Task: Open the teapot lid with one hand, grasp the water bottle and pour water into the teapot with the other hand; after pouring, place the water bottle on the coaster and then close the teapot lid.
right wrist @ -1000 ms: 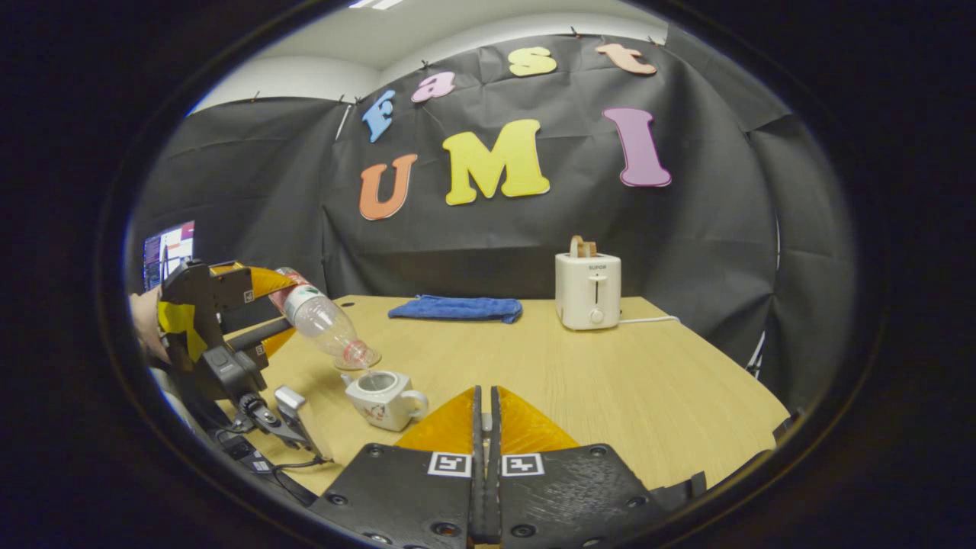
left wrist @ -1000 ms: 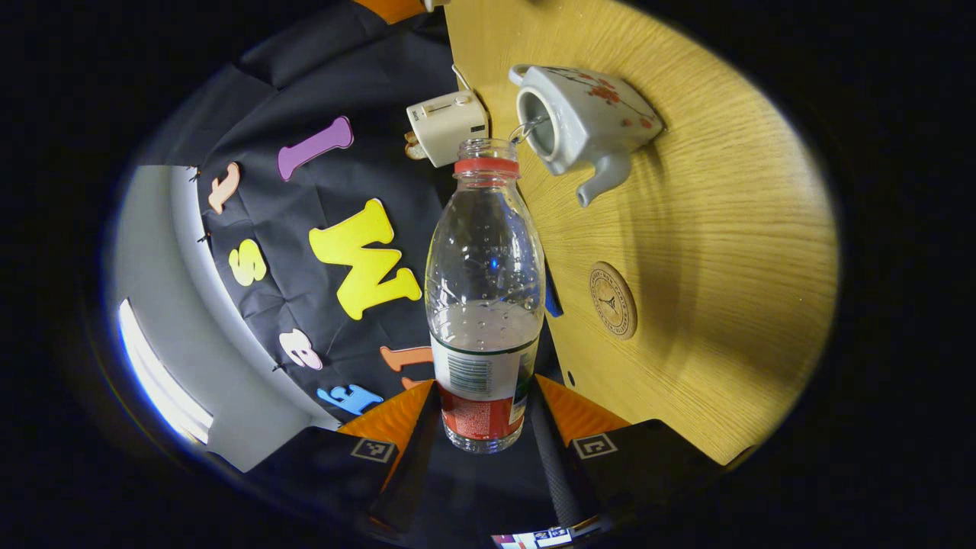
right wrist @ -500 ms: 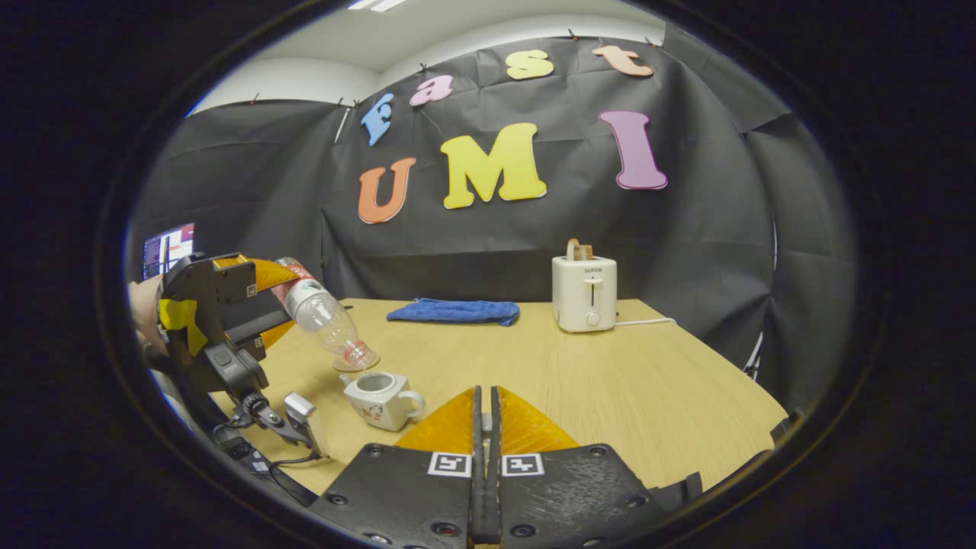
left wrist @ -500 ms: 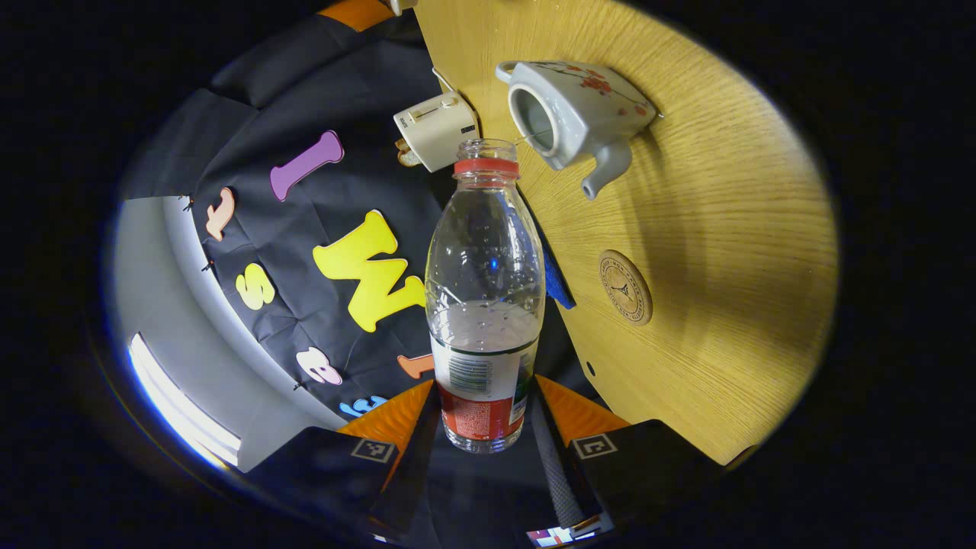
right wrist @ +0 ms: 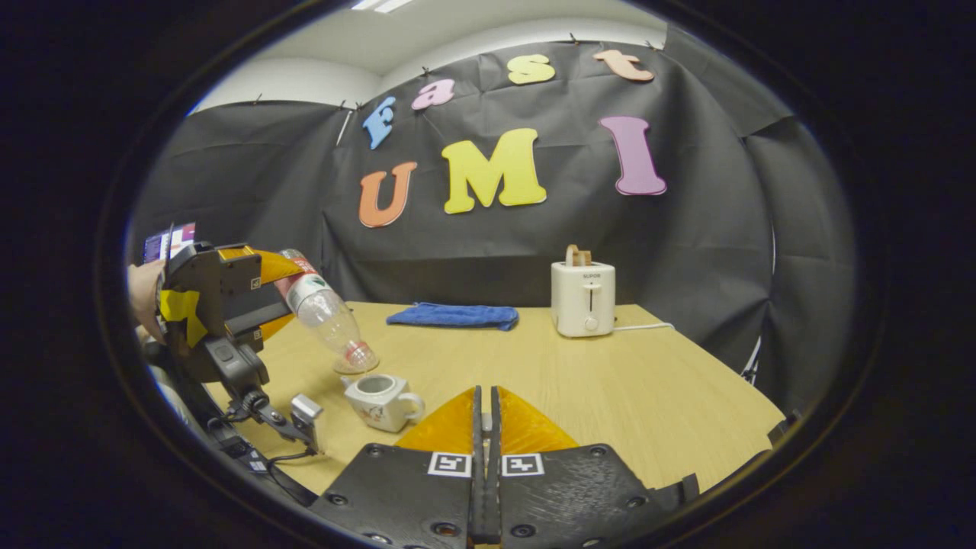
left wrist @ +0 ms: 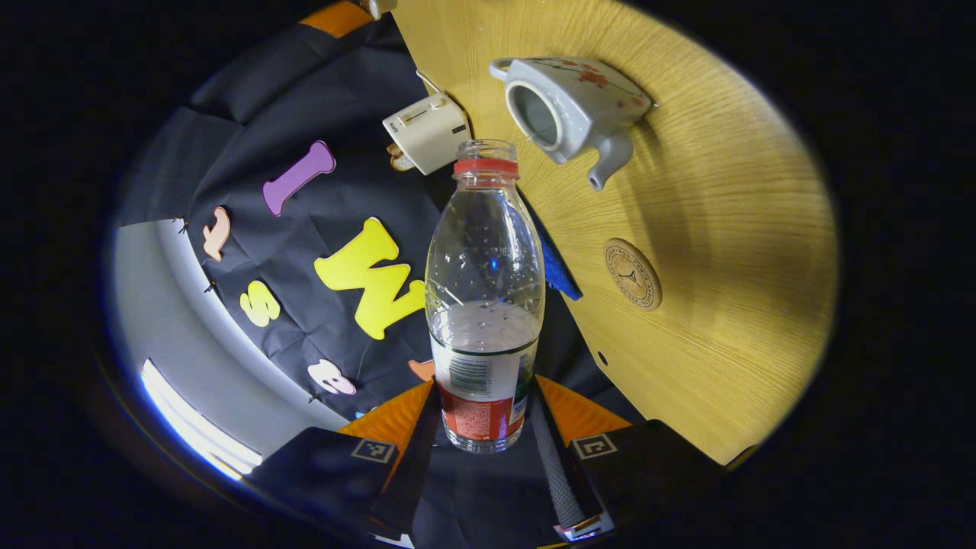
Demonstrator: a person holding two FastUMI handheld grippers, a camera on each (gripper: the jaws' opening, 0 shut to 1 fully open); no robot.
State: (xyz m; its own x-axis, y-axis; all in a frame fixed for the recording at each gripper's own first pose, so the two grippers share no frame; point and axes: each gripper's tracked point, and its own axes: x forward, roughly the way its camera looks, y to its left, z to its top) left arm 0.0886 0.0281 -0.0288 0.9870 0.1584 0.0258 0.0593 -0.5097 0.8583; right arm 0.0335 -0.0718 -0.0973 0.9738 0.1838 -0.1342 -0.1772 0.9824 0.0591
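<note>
The table (right wrist: pixel 610 381) spreads across the lower half of the right gripper view, pale wood, and in the left gripper view it tilts up the right side of the frame. On its far edge, right of centre in the right gripper view, sits the toaster (right wrist: pixel 583 299), with a blue cloth (right wrist: pixel 454 315) lying flat to its left.

At the left edge of the right gripper view the left gripper (right wrist: pixel 278 293), a hand (right wrist: pixel 143 293) behind it, carries the water bottle (right wrist: pixel 324 316) tipped mouth-down. In the left gripper view that left gripper (left wrist: pixel 482 427) has both fingers pressed against the bottle's labelled base, and the bottle (left wrist: pixel 485 293) runs straight up the middle of the frame, cap off, part full of water.

The bottle's mouth hangs just above and to the left of the teapot (right wrist: pixel 381 400), apart from it. The teapot stands upright on the table at lower left of centre in the right gripper view, its top open, handle toward the right. In the left gripper view the teapot (left wrist: pixel 568 107) sits at top centre-right, opening facing the camera.

The right gripper (right wrist: pixel 485 427), bottom centre of its own view, has its two fingers drawn together with a mere slit between them; whether anything is pinched there I cannot tell.

The coaster (left wrist: pixel 633 273), a round wooden disc, lies flat on the table right of centre in the left gripper view, well apart from the teapot.
</note>
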